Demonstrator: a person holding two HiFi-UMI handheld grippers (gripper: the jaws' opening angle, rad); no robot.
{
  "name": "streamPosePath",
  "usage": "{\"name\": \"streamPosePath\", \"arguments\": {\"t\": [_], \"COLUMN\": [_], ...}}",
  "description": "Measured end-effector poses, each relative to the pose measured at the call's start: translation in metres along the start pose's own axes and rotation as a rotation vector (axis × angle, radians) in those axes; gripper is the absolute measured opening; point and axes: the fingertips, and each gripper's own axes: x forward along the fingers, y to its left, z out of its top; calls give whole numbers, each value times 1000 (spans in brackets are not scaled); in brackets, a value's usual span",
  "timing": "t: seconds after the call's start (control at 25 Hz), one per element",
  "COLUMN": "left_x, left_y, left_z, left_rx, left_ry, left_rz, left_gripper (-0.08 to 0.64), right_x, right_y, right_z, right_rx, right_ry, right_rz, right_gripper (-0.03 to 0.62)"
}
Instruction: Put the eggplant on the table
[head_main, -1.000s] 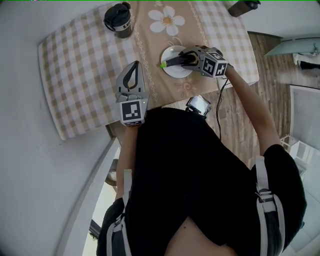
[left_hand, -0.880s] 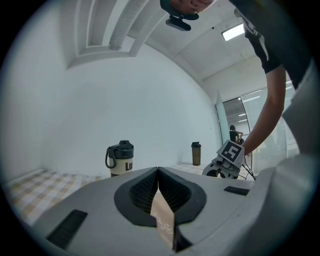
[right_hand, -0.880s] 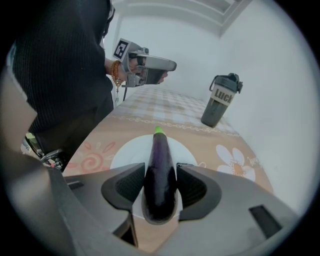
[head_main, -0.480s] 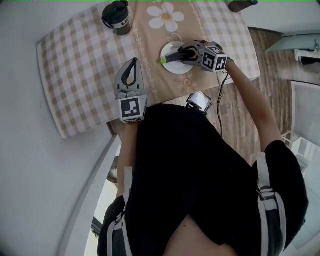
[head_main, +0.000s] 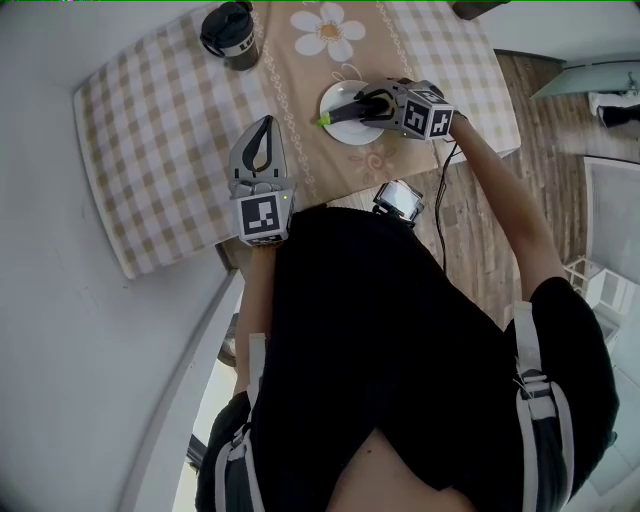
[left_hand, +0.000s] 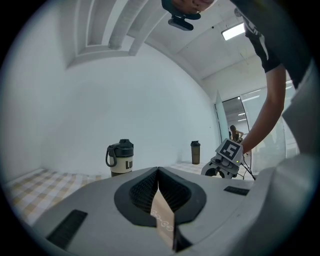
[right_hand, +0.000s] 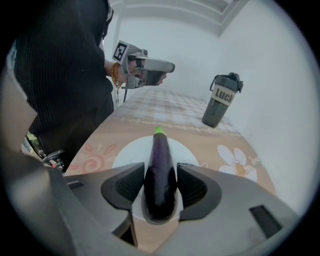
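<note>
Fingers (right_hand: 122, 190) of the right gripper (right_hand: 161, 165) stand wide apart, and the thick end of the eggplant (right_hand: 160, 175) fills the gap between them, with a pad against each flank. This looks like a hold, though how firm it is I cannot tell.

Seen from the head view, the table (head_main: 150, 150) wears a checked cloth with a tan flowered runner. The left gripper (head_main: 265, 122) hangs above the cloth at eight o'clock from the plate (head_main: 333, 97), with its tips together on nothing. A dark tumbler (head_main: 228, 35) stands at ten o'clock from the plate. The eggplant lies across the white plate, its green stem (head_main: 325, 123) aimed toward eight o'clock.

The skin is glossy and the body tapers, so a light squeeze near the fat end could let it slide forward or swing downward on the lift. Jaws angled this steeply could also catch the plate's rim and drag or tip it. Once set on the bare cloth, the round body may roll toward the table's near edge, which is just beside the plate at five o'clock.
</note>
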Motion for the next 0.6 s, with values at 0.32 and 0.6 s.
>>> {"name": "streamPosePath", "arguments": {"t": [0.32,0.6], "left_x": [2,0], "left_y": [-4,-8], "left_z": [0,1], "left_rx": [7,6], "left_ry": [0,-5], "left_rz": [-13,-28], "left_gripper": [-5,-5], "right_x": [3,-3], "right_y": [10,12], "right_z": [1,11], "right_rx": [2,3], "right_ry": [5,-15], "right_rz": [21,9], "right_gripper": [237,247]}}
